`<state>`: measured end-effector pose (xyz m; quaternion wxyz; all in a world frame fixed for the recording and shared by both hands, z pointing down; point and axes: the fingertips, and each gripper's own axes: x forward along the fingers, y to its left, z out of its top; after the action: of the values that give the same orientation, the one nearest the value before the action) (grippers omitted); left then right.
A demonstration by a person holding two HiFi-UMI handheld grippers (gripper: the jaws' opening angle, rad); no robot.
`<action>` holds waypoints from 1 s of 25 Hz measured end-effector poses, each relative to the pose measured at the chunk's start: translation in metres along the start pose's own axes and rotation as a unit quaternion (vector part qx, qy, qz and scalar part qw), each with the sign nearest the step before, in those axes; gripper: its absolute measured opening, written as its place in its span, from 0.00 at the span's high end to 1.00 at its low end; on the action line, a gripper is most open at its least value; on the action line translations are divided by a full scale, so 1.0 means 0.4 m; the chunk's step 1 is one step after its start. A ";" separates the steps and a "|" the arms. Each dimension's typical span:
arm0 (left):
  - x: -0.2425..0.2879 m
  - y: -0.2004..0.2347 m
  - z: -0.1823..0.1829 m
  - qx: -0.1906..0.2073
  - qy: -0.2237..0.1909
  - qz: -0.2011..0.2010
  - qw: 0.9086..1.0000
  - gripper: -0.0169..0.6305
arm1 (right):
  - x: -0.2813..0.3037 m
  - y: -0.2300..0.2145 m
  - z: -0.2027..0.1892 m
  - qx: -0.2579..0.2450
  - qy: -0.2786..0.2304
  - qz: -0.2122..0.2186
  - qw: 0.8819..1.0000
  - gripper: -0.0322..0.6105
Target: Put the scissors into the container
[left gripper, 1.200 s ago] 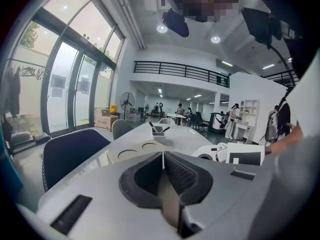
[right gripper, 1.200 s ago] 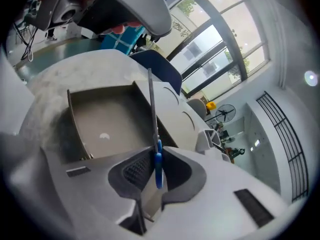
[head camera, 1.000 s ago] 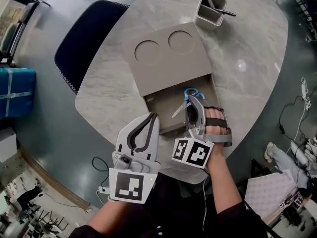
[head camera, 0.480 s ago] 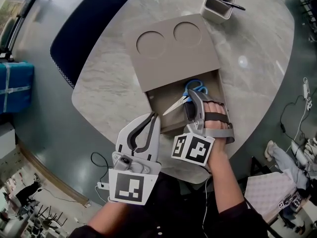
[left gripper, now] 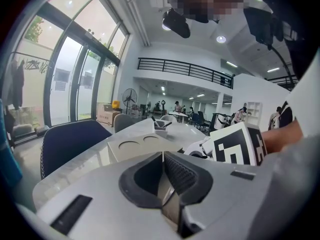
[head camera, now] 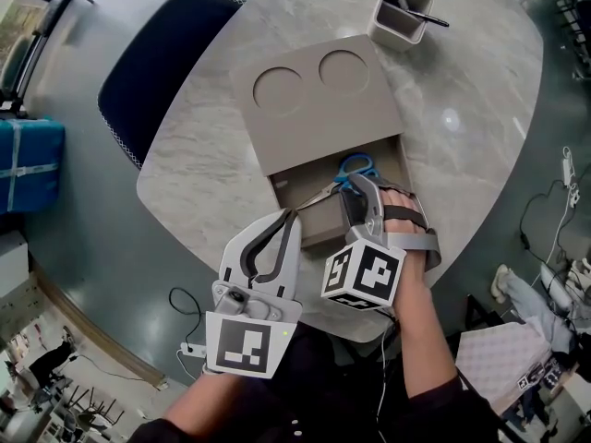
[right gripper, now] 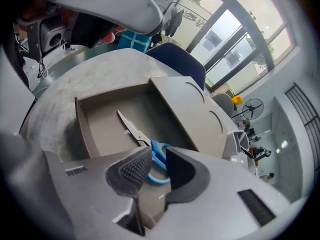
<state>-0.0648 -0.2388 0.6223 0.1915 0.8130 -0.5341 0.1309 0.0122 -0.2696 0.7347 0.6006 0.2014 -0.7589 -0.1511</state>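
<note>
Right gripper view only: right gripper [right gripper: 157, 157] fingers spread, just narrowing slightly, scissors [right gripper: 140, 139] loose in container [right gripper: 82, 129] beneath. Left gripper [left gripper: 163, 159] fingers pressed together.

Marble table [head camera: 466, 160] with container [head camera: 323, 123], pen holder [head camera: 397, 28]

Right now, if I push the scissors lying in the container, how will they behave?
The scissors look stiff: metal blades, blue plastic handles, so they should move as one piece. Lying flat on the smooth floor of the container, they will probably slide, not roll. The thin blades could pivot open if caught.
</note>
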 end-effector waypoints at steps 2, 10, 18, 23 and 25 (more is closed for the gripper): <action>0.004 -0.004 0.008 0.004 -0.003 -0.003 1.000 0.94 | -0.007 -0.011 -0.001 0.009 -0.004 -0.009 1.000 0.91; 0.008 -0.025 0.051 0.009 -0.002 -0.013 1.000 0.94 | -0.082 -0.061 0.013 0.057 -0.033 -0.029 0.997 0.95; -0.034 -0.059 0.162 -0.005 -0.014 -0.029 0.999 0.94 | -0.283 -0.187 0.060 0.182 -0.116 -0.086 0.973 0.95; -0.075 -0.094 0.243 0.002 -0.035 -0.038 0.999 0.94 | -0.425 -0.240 0.066 0.265 -0.161 -0.114 0.944 0.95; -0.100 -0.105 0.276 0.009 -0.041 -0.041 0.998 0.94 | -0.485 -0.260 0.080 0.306 -0.190 -0.118 0.925 0.95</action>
<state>-0.0412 -0.2411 0.5000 0.1675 0.8403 -0.5069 0.0943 0.0325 -0.2662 0.5132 0.3319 0.4310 -0.8389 -0.0167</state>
